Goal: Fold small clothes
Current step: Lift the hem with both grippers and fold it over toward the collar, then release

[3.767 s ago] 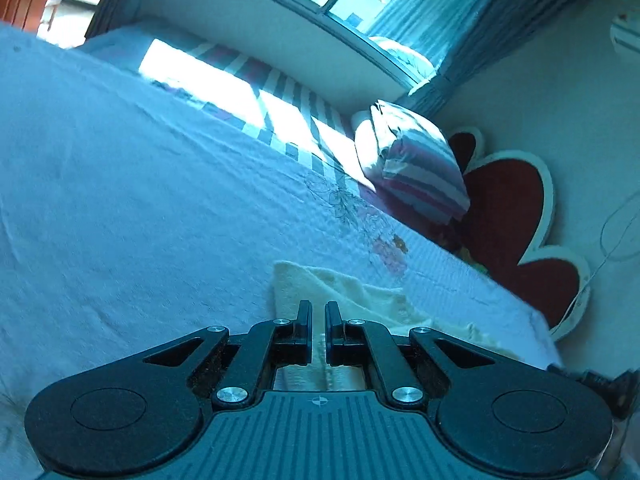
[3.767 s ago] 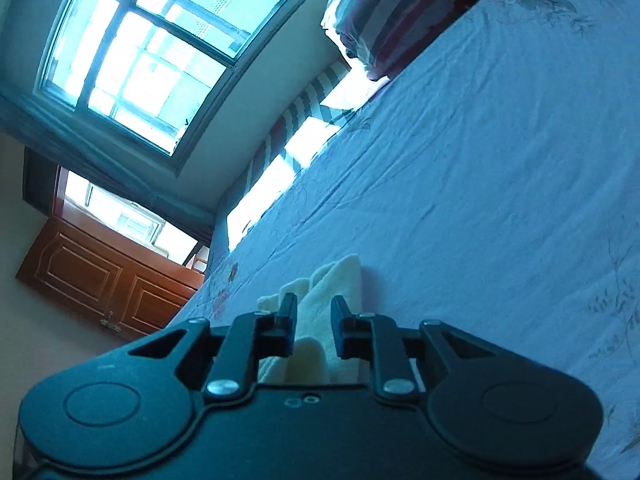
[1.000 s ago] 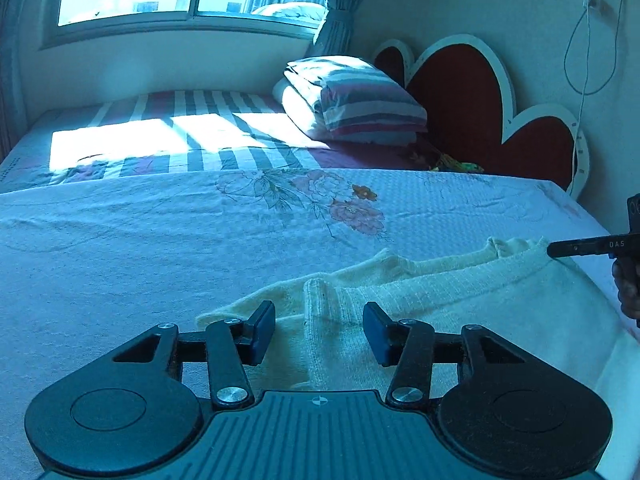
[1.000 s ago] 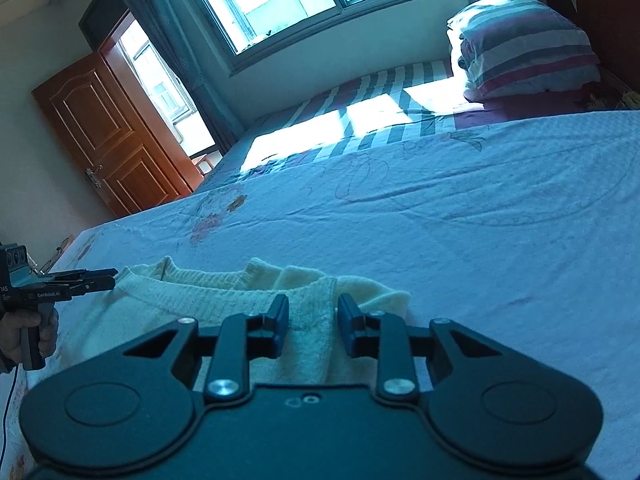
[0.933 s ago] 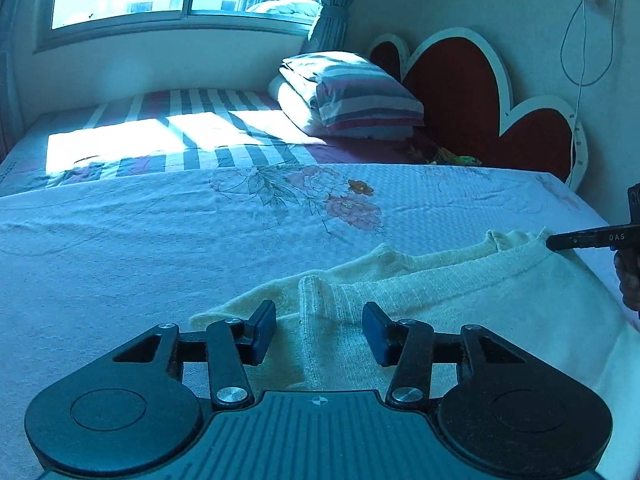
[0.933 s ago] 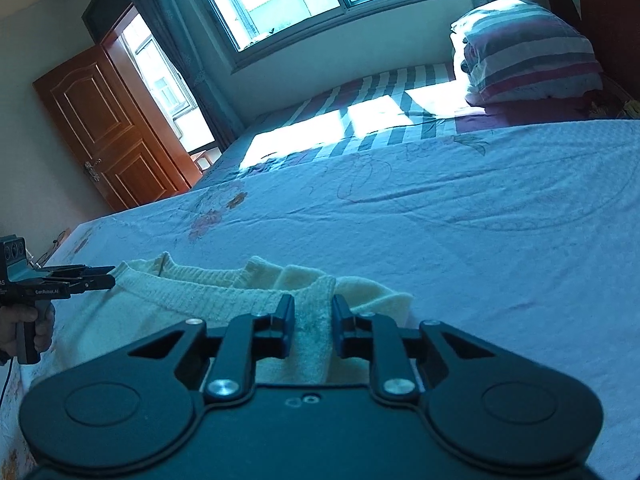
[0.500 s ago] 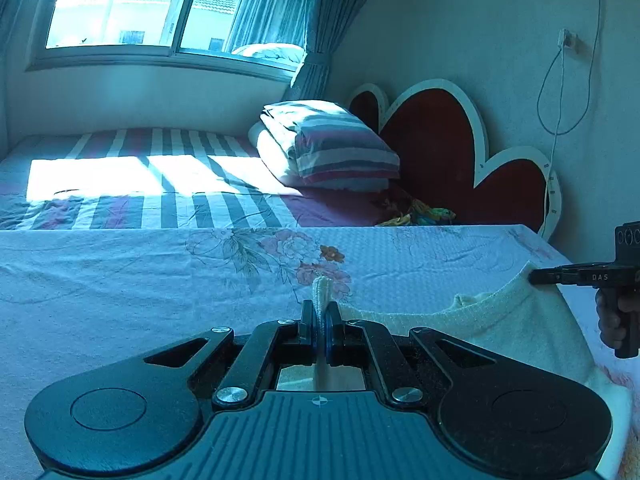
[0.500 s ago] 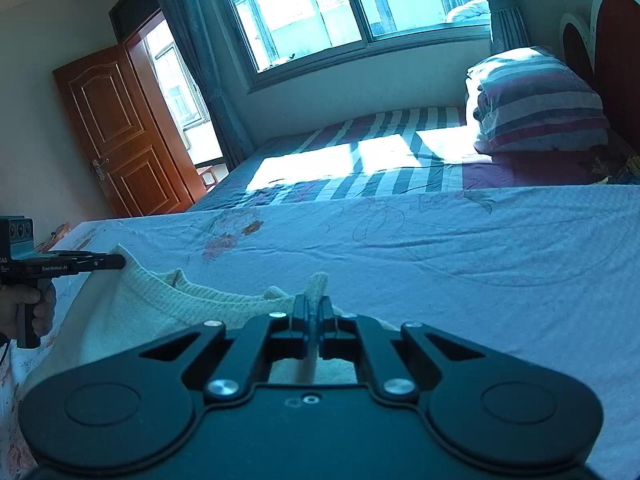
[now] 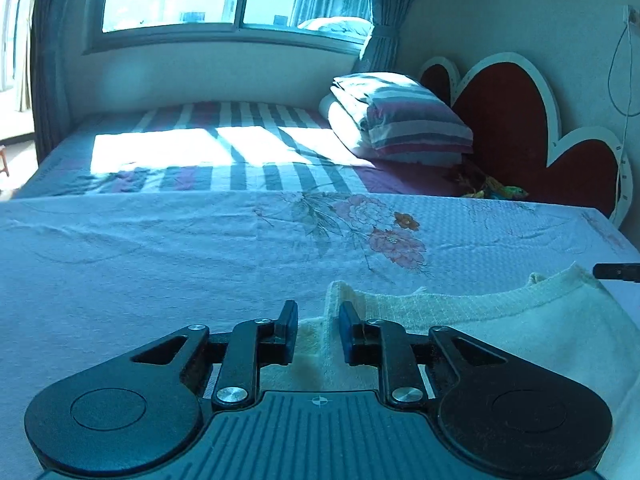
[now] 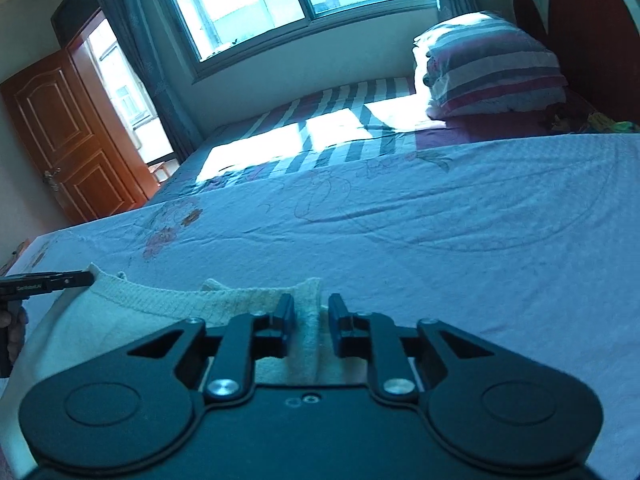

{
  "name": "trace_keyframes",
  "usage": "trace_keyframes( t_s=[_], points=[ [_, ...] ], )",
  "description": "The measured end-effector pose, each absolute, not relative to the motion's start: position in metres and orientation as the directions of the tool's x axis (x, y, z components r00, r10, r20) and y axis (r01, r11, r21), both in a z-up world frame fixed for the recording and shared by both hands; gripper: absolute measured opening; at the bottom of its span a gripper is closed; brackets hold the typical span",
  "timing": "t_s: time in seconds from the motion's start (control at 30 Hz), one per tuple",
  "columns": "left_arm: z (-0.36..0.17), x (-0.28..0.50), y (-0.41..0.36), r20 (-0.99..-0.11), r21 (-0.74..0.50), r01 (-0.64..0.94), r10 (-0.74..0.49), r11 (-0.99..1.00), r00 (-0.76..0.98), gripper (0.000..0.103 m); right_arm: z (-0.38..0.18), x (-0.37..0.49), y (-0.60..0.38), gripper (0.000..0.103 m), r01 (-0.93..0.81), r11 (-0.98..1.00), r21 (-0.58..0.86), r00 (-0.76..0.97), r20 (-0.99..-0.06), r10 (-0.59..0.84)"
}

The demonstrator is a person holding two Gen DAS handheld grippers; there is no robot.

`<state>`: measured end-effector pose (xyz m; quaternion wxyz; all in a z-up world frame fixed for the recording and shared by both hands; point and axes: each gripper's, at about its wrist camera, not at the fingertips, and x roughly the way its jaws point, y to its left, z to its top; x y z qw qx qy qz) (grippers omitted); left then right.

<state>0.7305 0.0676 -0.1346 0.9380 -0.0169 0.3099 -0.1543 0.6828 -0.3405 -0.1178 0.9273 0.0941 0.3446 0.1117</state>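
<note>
Cream knit fabric — a small ribbed-edged garment — lies spread on the pale blue floral bedsheet, near the bed's front edge, in both wrist views.

Only the left wrist view shows the red heart-shaped headboard in full, with a white cable hanging on the wall beside it. It also shows the tip of the right gripper entering from the right, touching the garment's far corner. Only the right wrist view shows the brown wooden door at the left, and the left gripper reaching in from the left edge to the opposite corner, with part of the person's hand below it. Both views take in the window, the striped folded pillow and the sunlit striped sheet beyond.

In its own camera the left gripper has its jaws moderately apart. A raised fold of the garment's edge stands in the gap, nearer the right finger; neither pad presses on it. The right gripper is likewise parted, slightly narrower, and a ridge of the garment runs up between its fingers — loose, not clamped. The rest of the knit stretches between the two grippers, its ribbed hem facing away from the cameras.
</note>
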Motion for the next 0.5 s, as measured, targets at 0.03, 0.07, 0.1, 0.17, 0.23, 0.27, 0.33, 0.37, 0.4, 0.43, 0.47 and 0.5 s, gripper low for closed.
trace_keyframes(
  t_s=[0.03,0.07,0.1,0.17,0.23,0.27,0.33,0.37,0.4,0.43,0.47,0.5],
  points=[
    [-0.126,0.709,0.069,-0.557,-0.118,0.286,-0.302,0.951,0.774,0.024,-0.108,0.666,-0.339,0.021,-0.143,0.969,0.203,0.764,-0.599,0.238],
    [-0.120,0.688,0.068,-0.553,-0.128,0.299,-0.319,0.946,0.770,0.024,-0.099,0.650,-0.338,0.018,-0.160,0.968,0.194,0.767,-0.593,0.246],
    [-0.115,0.664,0.063,-0.558,-0.128,0.321,-0.336,0.938,0.759,0.024,-0.094,0.634,-0.334,0.015,-0.164,0.969,0.187,0.756,-0.607,0.245],
    [-0.112,0.621,0.044,-0.571,-0.104,0.340,-0.336,0.935,0.749,0.024,-0.088,0.593,-0.315,0.014,-0.209,0.968,0.142,0.750,-0.612,0.251],
    [-0.113,0.579,0.016,-0.577,-0.095,0.356,-0.343,0.930,0.741,0.025,-0.089,0.556,-0.288,0.014,-0.249,0.961,0.123,0.731,-0.627,0.270],
    [-0.115,0.566,0.004,-0.577,-0.074,0.360,-0.334,0.930,0.745,0.026,-0.090,0.541,-0.271,0.015,-0.265,0.958,0.114,0.724,-0.632,0.276],
    [-0.116,0.537,-0.021,-0.574,-0.054,0.385,-0.344,0.921,0.744,0.026,-0.094,0.515,-0.231,0.015,-0.288,0.953,0.092,0.714,-0.643,0.277],
    [-0.117,0.531,-0.027,-0.575,-0.077,0.396,-0.365,0.915,0.732,0.026,-0.096,0.505,-0.214,0.015,-0.301,0.947,0.112,0.709,-0.638,0.301],
    [-0.119,0.526,-0.033,-0.585,-0.108,0.406,-0.389,0.907,0.712,0.026,-0.096,0.499,-0.199,0.014,-0.313,0.941,0.131,0.703,-0.635,0.322],
    [-0.123,0.524,-0.039,-0.604,-0.112,0.412,-0.391,0.904,0.694,0.026,-0.098,0.495,-0.186,0.016,-0.318,0.939,0.132,0.700,-0.635,0.326],
    [-0.130,0.522,-0.044,-0.640,-0.078,0.404,-0.357,0.912,0.681,0.026,-0.100,0.493,-0.174,0.018,-0.327,0.937,0.125,0.698,-0.637,0.328],
    [-0.137,0.521,-0.045,-0.644,-0.058,0.400,-0.340,0.915,0.685,0.027,-0.105,0.495,-0.163,0.020,-0.338,0.935,0.105,0.687,-0.651,0.321]
  ],
)
